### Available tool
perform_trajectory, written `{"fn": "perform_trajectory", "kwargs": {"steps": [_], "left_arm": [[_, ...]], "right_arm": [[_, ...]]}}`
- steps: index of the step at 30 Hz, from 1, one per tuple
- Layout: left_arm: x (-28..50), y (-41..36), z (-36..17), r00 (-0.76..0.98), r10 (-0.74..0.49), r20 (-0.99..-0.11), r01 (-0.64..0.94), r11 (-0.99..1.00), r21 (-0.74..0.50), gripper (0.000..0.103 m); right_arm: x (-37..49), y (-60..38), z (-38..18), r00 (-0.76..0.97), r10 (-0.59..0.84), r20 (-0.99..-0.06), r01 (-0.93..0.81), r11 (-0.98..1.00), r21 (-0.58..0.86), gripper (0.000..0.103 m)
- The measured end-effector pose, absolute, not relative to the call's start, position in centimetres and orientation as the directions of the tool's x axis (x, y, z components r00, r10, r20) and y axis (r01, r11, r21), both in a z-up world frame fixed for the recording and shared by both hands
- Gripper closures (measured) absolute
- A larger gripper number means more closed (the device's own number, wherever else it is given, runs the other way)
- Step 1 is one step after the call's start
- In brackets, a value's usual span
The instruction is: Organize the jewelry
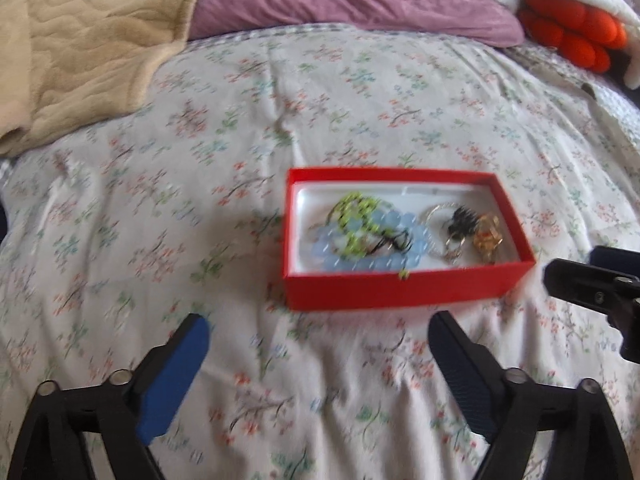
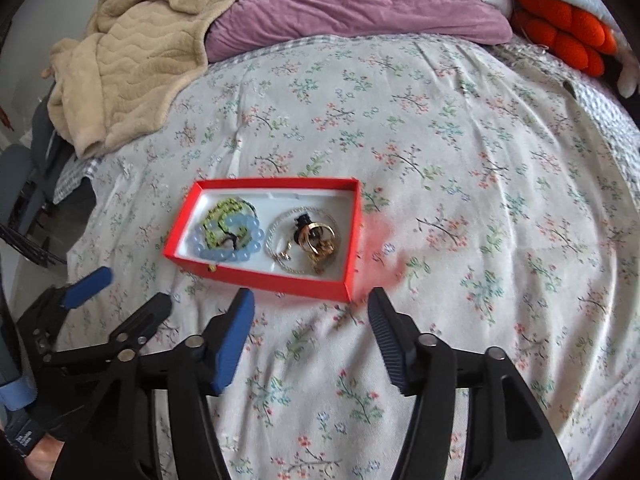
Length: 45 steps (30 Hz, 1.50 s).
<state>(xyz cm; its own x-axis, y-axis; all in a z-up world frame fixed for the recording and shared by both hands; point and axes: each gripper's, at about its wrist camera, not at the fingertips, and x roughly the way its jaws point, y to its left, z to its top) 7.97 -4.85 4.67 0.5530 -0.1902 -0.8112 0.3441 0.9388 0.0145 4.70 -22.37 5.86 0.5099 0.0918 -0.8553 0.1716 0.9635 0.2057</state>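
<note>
A red box (image 1: pixel 400 288) with a white lining sits on the floral bedsheet; it also shows in the right wrist view (image 2: pixel 304 282). Inside lie a blue bead bracelet (image 1: pixel 360 258) (image 2: pixel 224 254), a green bead strand (image 1: pixel 354 210) (image 2: pixel 224 212), a clear ring-shaped bracelet (image 2: pixel 280 236) and gold pieces (image 1: pixel 486 236) (image 2: pixel 320 240). My left gripper (image 1: pixel 318 326) is open and empty, just in front of the box. My right gripper (image 2: pixel 312 300) is open and empty, at the box's near edge. The left gripper shows in the right wrist view (image 2: pixel 132 288), and the right gripper's side shows in the left wrist view (image 1: pixel 592 284).
A beige blanket (image 2: pixel 132 68) lies at the back left and a purple pillow (image 2: pixel 352 4) at the back. An orange knobbly cushion (image 2: pixel 568 32) sits at the back right. The bed's left edge (image 2: pixel 80 216) drops off beside dark furniture.
</note>
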Motion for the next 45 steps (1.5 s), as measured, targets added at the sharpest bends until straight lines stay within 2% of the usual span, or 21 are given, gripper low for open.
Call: {"fn": "perform_trajectory", "kwargs": {"steps": [4, 8, 19, 45], "left_arm": [[7.0, -3.8, 4.4, 0.547, -0.136, -0.826, 0.288, 0.957, 0.033, 0.001], [6.2, -2.7, 4.0, 0.528, -0.109, -0.842, 0.251, 0.967, 0.032, 0.001], [5.2, -1.4, 2.7, 0.494, -0.049, -0.868, 0.194, 0.979, 0.055, 0.001], [5.3, -1.8, 2.2, 0.478, -0.049, -0.877, 0.209, 0.976, 0.059, 0.001]], "right_arm": [[3.2, -21.6, 5.9, 0.505, 0.056, -0.861, 0.173, 0.971, 0.165, 0.019], [1.8, -20.7, 6.3, 0.522, 0.014, -0.853, 0.167, 0.979, 0.118, 0.0], [0.4, -19.1, 4.9, 0.483, -0.089, -0.871, 0.157, 0.988, -0.014, 0.0], [0.8, -18.7, 4.3, 0.468, -0.105, -0.878, 0.169, 0.985, -0.028, 0.0]]}}
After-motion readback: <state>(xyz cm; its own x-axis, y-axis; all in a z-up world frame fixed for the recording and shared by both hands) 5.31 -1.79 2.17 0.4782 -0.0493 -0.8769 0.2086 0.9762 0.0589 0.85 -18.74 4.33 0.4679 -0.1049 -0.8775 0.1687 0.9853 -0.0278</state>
